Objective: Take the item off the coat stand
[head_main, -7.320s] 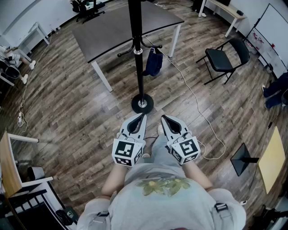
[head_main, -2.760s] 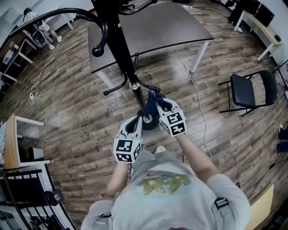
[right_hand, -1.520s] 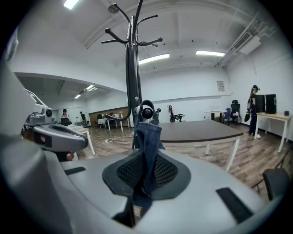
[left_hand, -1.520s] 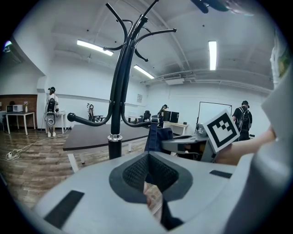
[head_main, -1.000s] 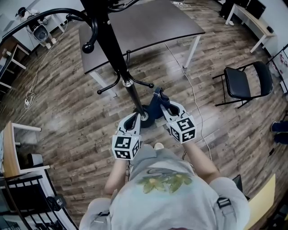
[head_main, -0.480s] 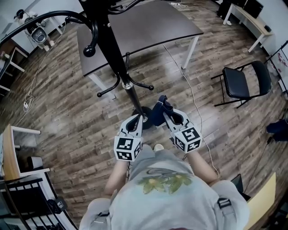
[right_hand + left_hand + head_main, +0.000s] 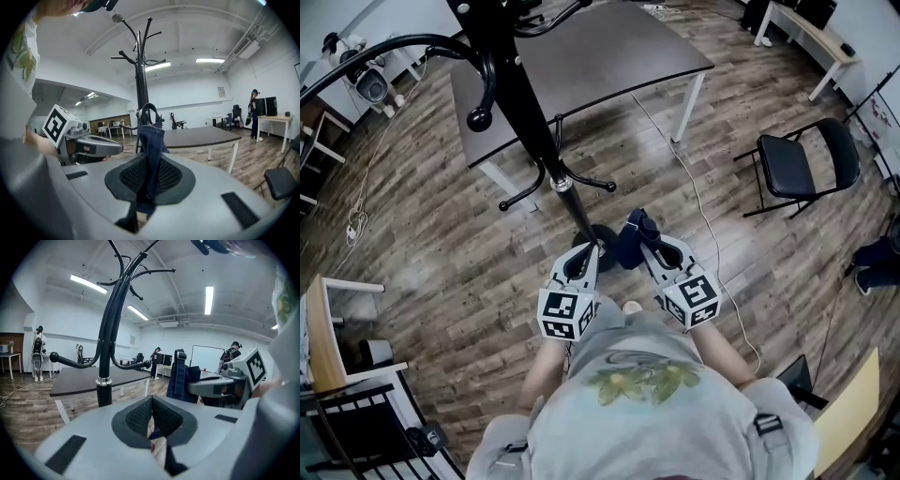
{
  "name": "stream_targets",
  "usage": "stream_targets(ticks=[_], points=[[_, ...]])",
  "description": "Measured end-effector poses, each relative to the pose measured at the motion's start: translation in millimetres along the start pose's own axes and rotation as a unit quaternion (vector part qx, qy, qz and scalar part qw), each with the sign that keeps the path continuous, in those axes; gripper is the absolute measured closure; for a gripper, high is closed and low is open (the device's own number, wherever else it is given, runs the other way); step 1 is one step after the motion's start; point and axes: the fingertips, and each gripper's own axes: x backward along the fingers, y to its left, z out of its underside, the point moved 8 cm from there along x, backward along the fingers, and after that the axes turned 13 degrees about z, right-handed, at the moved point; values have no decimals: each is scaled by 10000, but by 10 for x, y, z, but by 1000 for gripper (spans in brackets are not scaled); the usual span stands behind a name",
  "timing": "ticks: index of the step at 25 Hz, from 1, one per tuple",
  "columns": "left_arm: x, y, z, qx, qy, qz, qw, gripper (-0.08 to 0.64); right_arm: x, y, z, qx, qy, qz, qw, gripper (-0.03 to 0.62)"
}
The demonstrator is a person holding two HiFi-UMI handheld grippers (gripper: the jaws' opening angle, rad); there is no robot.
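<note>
The black coat stand rises at the upper left of the head view, and its round base sits just ahead of both grippers. My right gripper is shut on a strap of the dark blue fabric bag, which hangs free of the stand's hooks to the right of the pole. In the right gripper view the blue strap runs up between the pads, with the stand behind it. My left gripper is shut and holds nothing, close beside the pole. From it the bag shows to the right.
A dark table stands behind the coat stand. A black chair is at the right, and a cable trails over the wood floor. A small wooden table is at the left. People stand far back in the room.
My right gripper has drawn the blue bag back from the stand's lower hook towards the person. The left gripper has stayed in place.
</note>
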Motion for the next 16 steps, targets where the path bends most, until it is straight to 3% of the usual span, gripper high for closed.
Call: stream_targets(ticks=[16], points=[[-31,14,7,-4,39,214,9998,545,29,16,-2,9,99,309,9995,551]])
